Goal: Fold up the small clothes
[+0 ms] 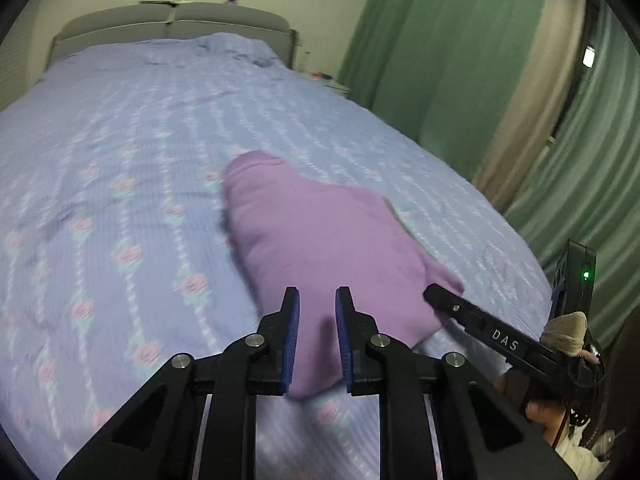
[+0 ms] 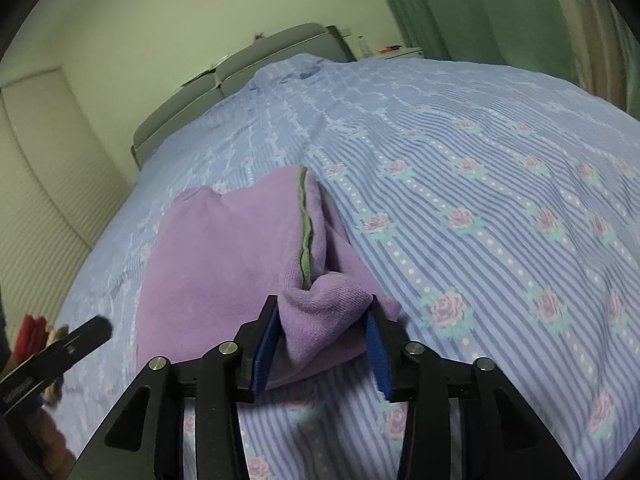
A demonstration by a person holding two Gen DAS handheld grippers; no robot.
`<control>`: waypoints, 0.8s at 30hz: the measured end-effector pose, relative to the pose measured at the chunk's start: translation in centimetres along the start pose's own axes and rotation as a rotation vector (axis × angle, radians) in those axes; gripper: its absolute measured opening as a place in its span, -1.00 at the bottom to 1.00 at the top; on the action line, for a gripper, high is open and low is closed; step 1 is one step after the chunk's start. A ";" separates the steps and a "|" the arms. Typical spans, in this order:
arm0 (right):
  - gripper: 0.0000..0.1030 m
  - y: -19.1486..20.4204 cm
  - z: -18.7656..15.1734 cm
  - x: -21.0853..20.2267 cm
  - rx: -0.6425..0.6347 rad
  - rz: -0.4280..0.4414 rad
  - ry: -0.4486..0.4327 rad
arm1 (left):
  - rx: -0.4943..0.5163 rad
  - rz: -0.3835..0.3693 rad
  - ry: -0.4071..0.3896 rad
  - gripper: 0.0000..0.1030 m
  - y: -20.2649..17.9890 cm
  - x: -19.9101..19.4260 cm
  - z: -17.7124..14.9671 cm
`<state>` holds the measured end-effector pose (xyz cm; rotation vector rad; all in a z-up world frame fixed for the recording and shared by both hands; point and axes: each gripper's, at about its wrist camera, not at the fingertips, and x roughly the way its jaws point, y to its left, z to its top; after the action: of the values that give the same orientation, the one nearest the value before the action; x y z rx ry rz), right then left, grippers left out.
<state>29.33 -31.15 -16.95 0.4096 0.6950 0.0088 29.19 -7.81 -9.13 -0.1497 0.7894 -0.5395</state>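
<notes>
A: Item?
B: Purple garment (image 1: 320, 248), folded, on the bed (image 1: 120, 140), near edge.
A: Left gripper (image 1: 317, 300)?
B: Jaws apart, over the garment's near end, holding nothing.
A: Right gripper (image 2: 324, 312)?
B: Clamped on a bunched corner at the garment's right side, by its green trim (image 2: 306, 232).

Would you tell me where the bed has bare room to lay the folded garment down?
Bare bedspread runs from the purple garment up to the headboard, and toward the green curtain. Both grippers, left and right, crowd the near edge.
</notes>
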 end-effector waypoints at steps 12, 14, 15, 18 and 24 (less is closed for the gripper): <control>0.52 -2.6 -0.4 -0.1 0.210 -0.009 0.001 | 0.080 0.047 0.041 -0.69 -1.1 3.7 -0.4; 0.52 -2.8 -0.8 -0.1 0.246 0.009 0.008 | 0.078 0.044 0.043 -0.69 -0.9 4.0 -0.6; 0.52 -2.9 -1.0 0.0 0.263 0.020 0.007 | 0.082 0.043 0.049 -0.69 -0.9 4.1 -0.7; 0.52 -2.7 -1.4 0.3 0.291 0.034 0.002 | 0.096 0.054 0.053 -0.69 -0.9 4.8 -0.7; 0.52 -2.6 -0.9 1.5 0.308 0.090 0.005 | 0.124 0.060 0.045 -0.69 -1.3 5.2 -1.2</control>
<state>29.65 -33.01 -19.47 0.7363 0.6838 -0.0119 30.81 -11.46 -12.83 0.0000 0.7994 -0.5349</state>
